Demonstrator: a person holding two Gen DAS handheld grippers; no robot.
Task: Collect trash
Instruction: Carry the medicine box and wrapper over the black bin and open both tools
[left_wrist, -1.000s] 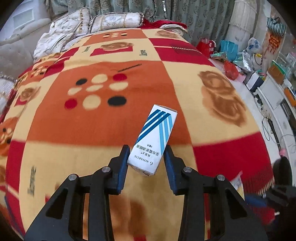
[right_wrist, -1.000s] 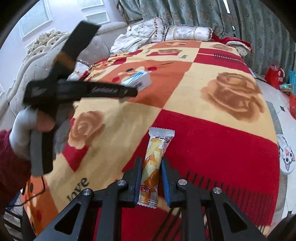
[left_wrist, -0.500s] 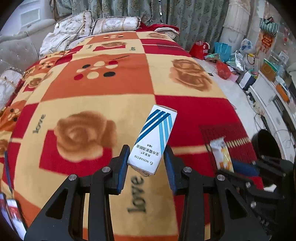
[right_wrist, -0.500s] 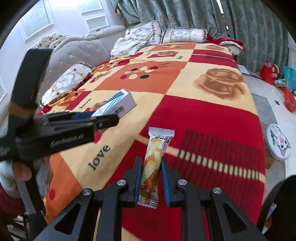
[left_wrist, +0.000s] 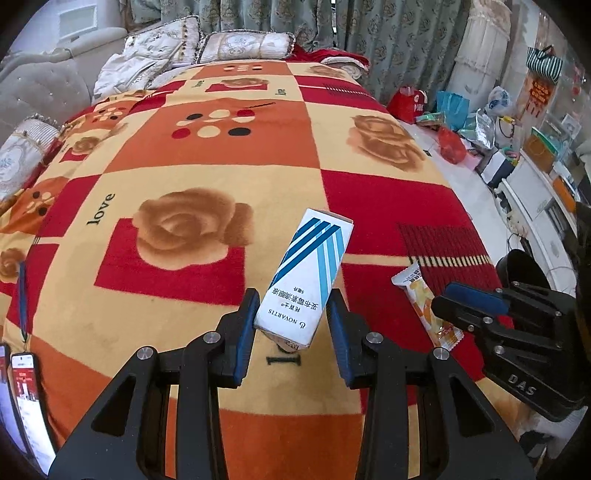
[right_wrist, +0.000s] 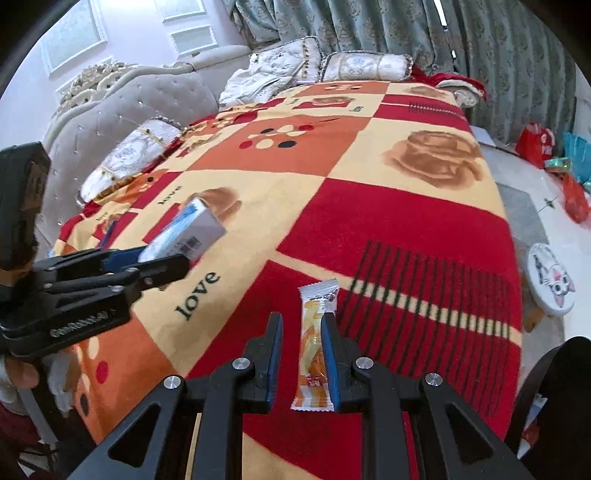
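Carrying two pieces of trash at once, the person has both grippers loaded above the bed (left_wrist: 207, 177), which lies under a patterned blanket of red, orange and cream squares. On the left, the left gripper (left_wrist: 291, 325) is clamped on a white medicine carton (left_wrist: 308, 273) with blue stripes, the pads pressing on its lower sides while the rest of the box sticks out forward and tilts a little to the right. Moving right, the right gripper (right_wrist: 302, 354) is pinched almost closed on an orange snack wrapper (right_wrist: 316, 339), which stands edge-on between the pads with its crimped top poking out ahead and its bottom seam hanging behind them. Both items hang clear of the blanket, carton to the left of the wrapper, the two grippers near each other but not touching.

No bin shows in either view, so the drop spot is a guess for now. To do this carry well, I'd say hold both grips firm and level: the carton is held only at its near end and could pivot, and the thin wrapper could slide out if the pinch eases before it is over the bin.
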